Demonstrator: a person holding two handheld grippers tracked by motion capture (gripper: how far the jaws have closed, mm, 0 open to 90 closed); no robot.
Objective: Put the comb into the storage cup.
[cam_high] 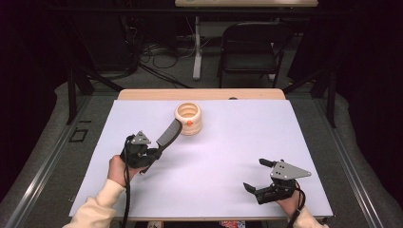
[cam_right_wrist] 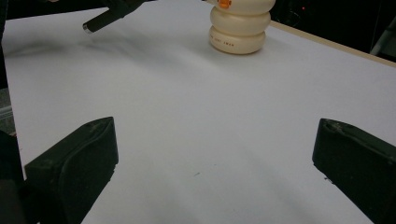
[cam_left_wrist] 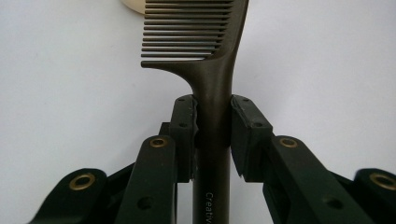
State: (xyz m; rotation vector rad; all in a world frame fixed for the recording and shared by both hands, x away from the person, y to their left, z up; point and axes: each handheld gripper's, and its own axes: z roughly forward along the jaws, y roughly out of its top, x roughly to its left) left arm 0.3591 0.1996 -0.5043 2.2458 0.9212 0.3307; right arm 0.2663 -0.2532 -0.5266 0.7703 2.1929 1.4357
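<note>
**High view: comb clamped at left, right jaws spread**

High view, left half of white table (cam_high: 228, 156): left gripper (cam_high: 154, 153) clenched on handle of dark comb (cam_high: 168, 134), toothed end angled up and away, tip just beside cream ribbed container (cam_high: 188, 118) with an orange mark on its side. Cannot tell whether comb tip touches container. Person's left hand (cam_high: 117, 169) behind gripper, pale sleeve (cam_high: 97, 209) entering from bottom edge.

Left gripper view: comb (cam_left_wrist: 212, 84) handle pinched between both pads (cam_left_wrist: 184, 126), teeth pointing left, white lettering low on handle, cream container's edge just past teeth at top.

Right half of high view: right gripper (cam_high: 259, 175) released, jaws wide apart, nothing between, low over table near front edge, well apart from comb and container.

Right gripper view: container (cam_right_wrist: 240, 28) standing upright on table far ahead, comb's handle end at upper left.
</note>
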